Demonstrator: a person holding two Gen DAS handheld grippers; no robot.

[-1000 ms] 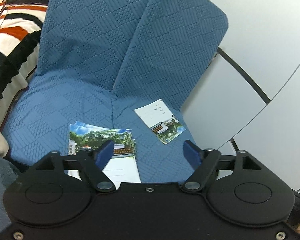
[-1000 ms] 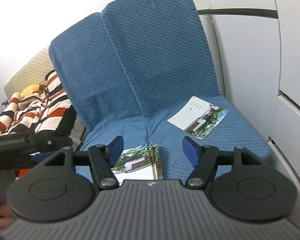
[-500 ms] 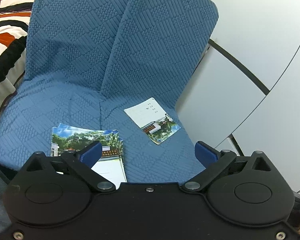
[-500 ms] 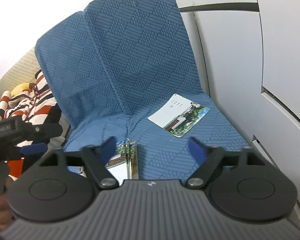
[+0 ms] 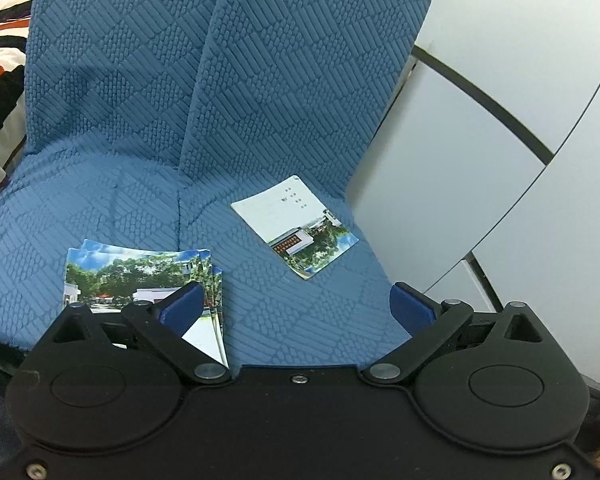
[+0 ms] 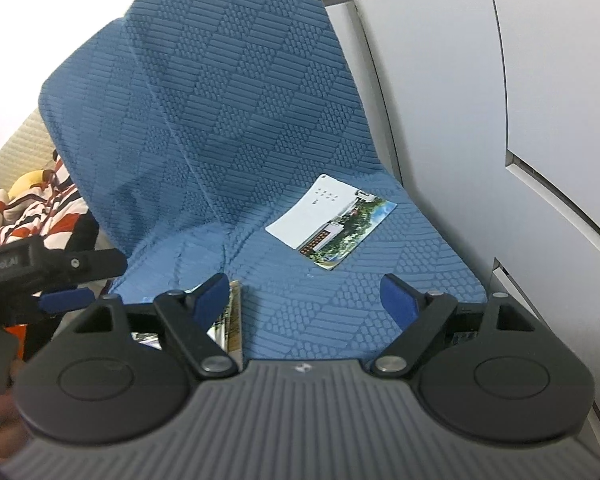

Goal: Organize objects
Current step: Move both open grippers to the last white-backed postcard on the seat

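Note:
A single postcard (image 5: 296, 226) with a building photo lies on the right part of the blue quilted seat (image 5: 300, 320); it also shows in the right wrist view (image 6: 332, 222). A stack of postcards (image 5: 140, 276) lies on the seat's front left, partly under my left finger; its edge shows in the right wrist view (image 6: 230, 320). My left gripper (image 5: 296, 306) is open and empty, above the seat's front, short of the single postcard. My right gripper (image 6: 306, 298) is open and empty, also short of it. The left gripper's body (image 6: 40, 268) shows at the left of the right wrist view.
The blue backrest cushions (image 5: 260, 80) rise behind the seat. White panelled wall (image 5: 500, 120) stands close on the right. A striped blanket (image 6: 32, 212) and a yellow plush toy (image 6: 28, 180) lie on the cream seat to the left.
Both grippers have opened wider and shifted right and nearer toward the single postcard. The postcards have not moved.

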